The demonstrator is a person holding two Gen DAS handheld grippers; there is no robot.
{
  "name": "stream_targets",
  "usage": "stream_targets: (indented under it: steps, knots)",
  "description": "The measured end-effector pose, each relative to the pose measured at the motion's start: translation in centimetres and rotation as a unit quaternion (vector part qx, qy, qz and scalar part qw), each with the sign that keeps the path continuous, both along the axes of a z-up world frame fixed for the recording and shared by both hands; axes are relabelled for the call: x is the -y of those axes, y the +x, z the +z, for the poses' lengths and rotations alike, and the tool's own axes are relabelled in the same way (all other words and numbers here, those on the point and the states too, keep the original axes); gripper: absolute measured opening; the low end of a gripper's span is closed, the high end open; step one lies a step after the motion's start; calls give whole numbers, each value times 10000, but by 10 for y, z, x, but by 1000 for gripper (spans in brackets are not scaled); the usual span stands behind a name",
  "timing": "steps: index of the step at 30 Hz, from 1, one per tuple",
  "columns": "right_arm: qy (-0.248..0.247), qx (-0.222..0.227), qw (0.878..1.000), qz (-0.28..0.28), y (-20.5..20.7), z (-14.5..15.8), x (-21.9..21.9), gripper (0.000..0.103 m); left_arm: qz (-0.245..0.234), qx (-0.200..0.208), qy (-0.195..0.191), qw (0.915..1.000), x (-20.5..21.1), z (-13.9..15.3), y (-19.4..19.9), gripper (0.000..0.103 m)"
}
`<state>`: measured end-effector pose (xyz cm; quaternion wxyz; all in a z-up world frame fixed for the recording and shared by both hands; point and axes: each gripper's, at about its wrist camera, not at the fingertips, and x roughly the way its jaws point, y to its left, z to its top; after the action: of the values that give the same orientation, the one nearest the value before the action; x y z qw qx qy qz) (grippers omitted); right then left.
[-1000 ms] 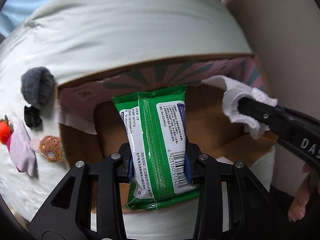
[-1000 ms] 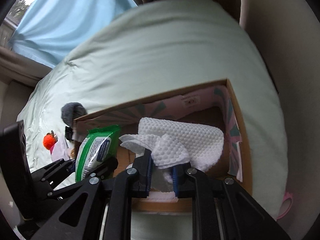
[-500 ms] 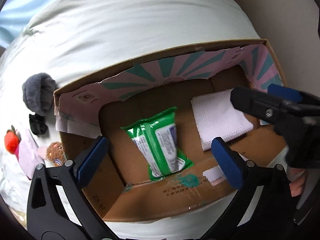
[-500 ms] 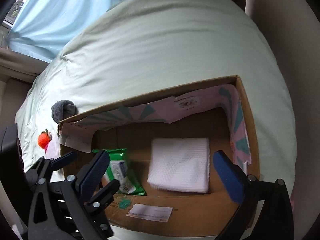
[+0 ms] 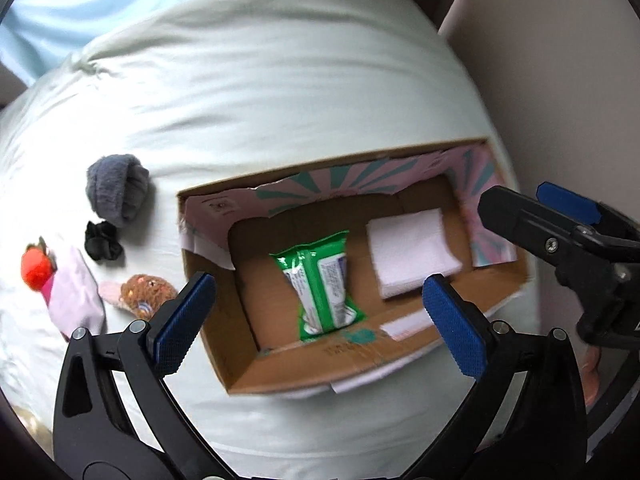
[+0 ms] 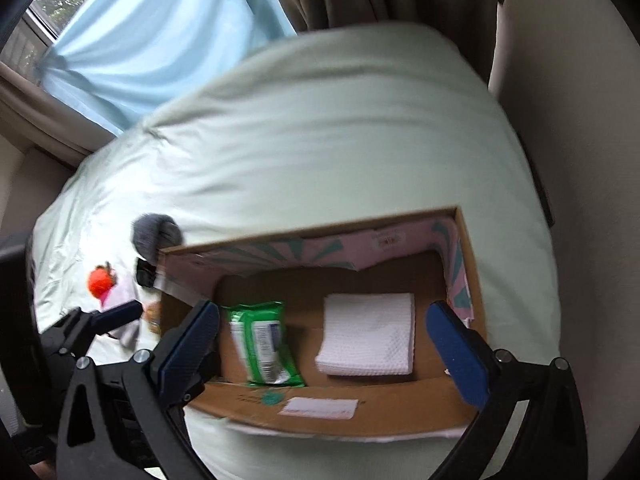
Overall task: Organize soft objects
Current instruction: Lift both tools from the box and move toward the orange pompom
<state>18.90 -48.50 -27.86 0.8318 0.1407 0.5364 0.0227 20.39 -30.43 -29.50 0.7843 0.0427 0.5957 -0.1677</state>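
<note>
Both sets of jaws stand wide apart and empty above a cardboard box [image 5: 360, 364] on a pale green bed [image 5: 280, 100]. The left gripper [image 5: 318, 316] hangs over the box's near left corner, the right gripper [image 6: 324, 344] over its middle.

Inside the box, a green pack of wipes [image 5: 322, 284] lies flat on the floor at the left, its long axis running from the near wall toward the far wall. Beside it to the right, not touching, sits a folded white cloth [image 5: 412, 252], square to the walls.

The soft things not yet put away all lie on the bed to the left of the box: a rolled grey sock [image 5: 116, 190] off its far left corner, a black scrunchie [image 5: 102, 240] just nearer, then a small brown plush toy [image 5: 146, 290] close against the left wall, and farthest out a lilac cloth [image 5: 74, 292] with a red-orange toy [image 5: 38, 270] at its end. The left hand is judged the nearer to every one of them, the plush toy nearest of all.

The left wrist view lays out this whole row and shows the right gripper's fingers [image 5: 520, 220] over the box's right end. The right wrist view hides most of the row behind the box wall and the left gripper, but shows the window and a light blue curtain [image 6: 160, 40] beyond the bed.
</note>
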Motion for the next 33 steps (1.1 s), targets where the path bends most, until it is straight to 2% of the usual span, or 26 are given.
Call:
stream_targets:
  steps: [5,8,11,16,21,27,33]
  knots:
    - [-98,322,9994,12,-17,55,-15,103,64,425,-42,9991,-18,50,-19,103]
    - [-214,698,9973,76,-34,94,-32,103,119,790,12,9968,-37,86,-32,103]
    - [-396,1035,9937,149,-53,131,-53,103,270,1178,-53,9927,-64,124,-51,103]
    - [-558,1485,9866,387,-86,175,-93,103,484,1649,-174,9850,-110,166,-83,103]
    - [-553,1809,9809,445,-122,197,-129,103,798,1993,-272,9763,-166,194,-119,103]
    - [-647,1948,9775,483,-154,197,-164,103,1115,2323,-225,9660,-234,211,-163,103]
    - [-588,2193,9734,299,-174,202,-189,103,1193,2669,-155,9562,-275,226,-184,103]
